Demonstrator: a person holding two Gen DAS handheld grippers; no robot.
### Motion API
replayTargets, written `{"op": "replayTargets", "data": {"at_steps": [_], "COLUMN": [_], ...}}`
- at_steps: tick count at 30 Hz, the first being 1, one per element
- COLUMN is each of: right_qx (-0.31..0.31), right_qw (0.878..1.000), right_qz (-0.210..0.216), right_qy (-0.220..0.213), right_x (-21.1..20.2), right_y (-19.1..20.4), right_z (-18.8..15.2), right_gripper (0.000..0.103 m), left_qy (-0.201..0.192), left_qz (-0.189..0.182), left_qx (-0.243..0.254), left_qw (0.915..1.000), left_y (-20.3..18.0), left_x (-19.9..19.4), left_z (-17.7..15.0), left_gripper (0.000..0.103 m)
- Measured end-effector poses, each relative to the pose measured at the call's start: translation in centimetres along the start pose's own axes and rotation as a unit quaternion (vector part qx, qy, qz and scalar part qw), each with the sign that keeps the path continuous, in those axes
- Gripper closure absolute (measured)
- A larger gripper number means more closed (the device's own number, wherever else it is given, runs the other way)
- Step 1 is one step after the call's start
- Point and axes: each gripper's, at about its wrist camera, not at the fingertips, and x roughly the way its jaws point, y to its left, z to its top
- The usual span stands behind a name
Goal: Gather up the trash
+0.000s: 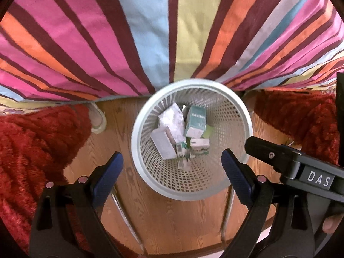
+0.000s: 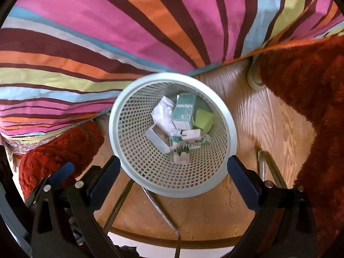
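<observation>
Only my left view shows the right hand-held gripper [image 1: 249,143], lower right. Both spread over the basket [image 1: 137,129] on wooden floor [image 1: 120,116].

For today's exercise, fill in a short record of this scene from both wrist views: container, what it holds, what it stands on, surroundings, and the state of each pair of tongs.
container: white mesh wastebasket, upright, round rim
contents: teal and white carton, crumpled white paper, white box, lime green piece, smaller cartons beneath
stands on: wooden floor
surroundings: striped cloth behind the basket, red shaggy rugs at both sides
left tongs: open, holding nothing, above the basket
right tongs: open, holding nothing, above the basket
</observation>
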Motion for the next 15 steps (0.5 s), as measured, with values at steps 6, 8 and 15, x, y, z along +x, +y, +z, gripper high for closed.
{"op": "replayTargets", "data": {"at_steps": [6,8,15], "right_qx": [-0.022,-0.034,-0.077], "right_qw": [0.998,0.997,0.984], "right_qz": [-0.002,-0.002,-0.012], "right_qy": [-0.050,-0.072,-0.161], "right_x": [-2.8,-4.0,-8.8], "right_y": [0.5,0.8,1.8], "right_z": [-0.6,-0.9,-1.7], "right_gripper": [0.008,0.008,0.008], "left_qy": [-0.043,-0.062,-0.136], "left_qz": [0.003,0.007,0.033], "left_qx": [-0.005,-0.002,0.019], "left_qw": [0.9991,0.9981,0.9900], "left_y": [0.4,0.5,0.3], "left_x": [-2.3,-3.3,-7.4], "left_z": [-0.5,-0.6,-1.2], "left_gripper": [0.013,0.013,0.013]}}
